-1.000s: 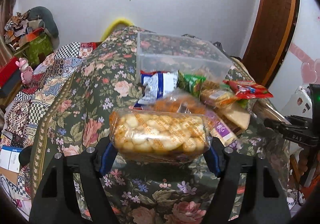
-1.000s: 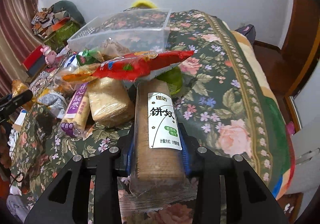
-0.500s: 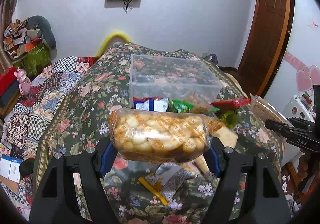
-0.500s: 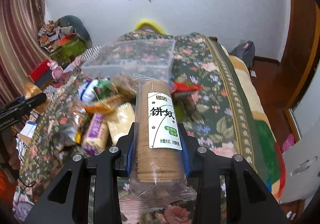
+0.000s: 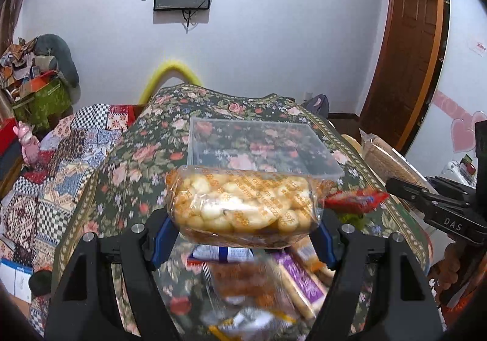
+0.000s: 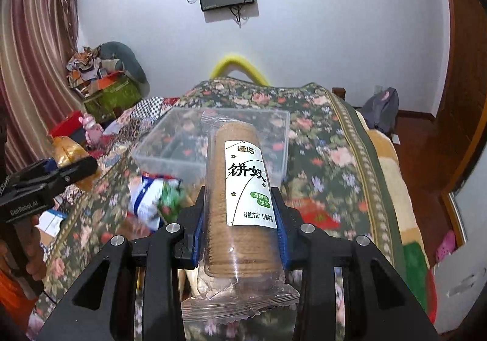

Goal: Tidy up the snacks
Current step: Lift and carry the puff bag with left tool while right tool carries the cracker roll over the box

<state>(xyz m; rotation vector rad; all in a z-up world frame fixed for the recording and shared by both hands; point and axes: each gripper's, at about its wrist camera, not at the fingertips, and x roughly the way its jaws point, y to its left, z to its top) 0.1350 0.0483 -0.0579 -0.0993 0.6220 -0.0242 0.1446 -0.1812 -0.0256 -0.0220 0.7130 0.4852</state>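
Observation:
My left gripper (image 5: 243,234) is shut on a clear bag of round yellow puffs (image 5: 243,204), held above the snack pile in front of the clear plastic bin (image 5: 258,143). My right gripper (image 6: 240,225) is shut on a long sleeve of brown biscuits (image 6: 243,198) with a white label, held up in line with the same bin (image 6: 182,143). Loose snacks lie on the bed below: a purple packet (image 5: 301,277), a red packet (image 5: 353,201), a blue-white packet (image 6: 149,201). The right gripper shows at the right of the left wrist view (image 5: 438,213).
The bin stands on a floral bedspread (image 6: 328,140). A patchwork quilt (image 5: 61,158) lies to the left. A cluttered green box (image 6: 112,94) and a pink toy (image 6: 91,128) stand left of the bed. A wooden door (image 5: 404,61) is at right.
Both grippers have risen with their packets and moved toward the bin. The snack pile now sits lower in both views and the bin's open top shows.

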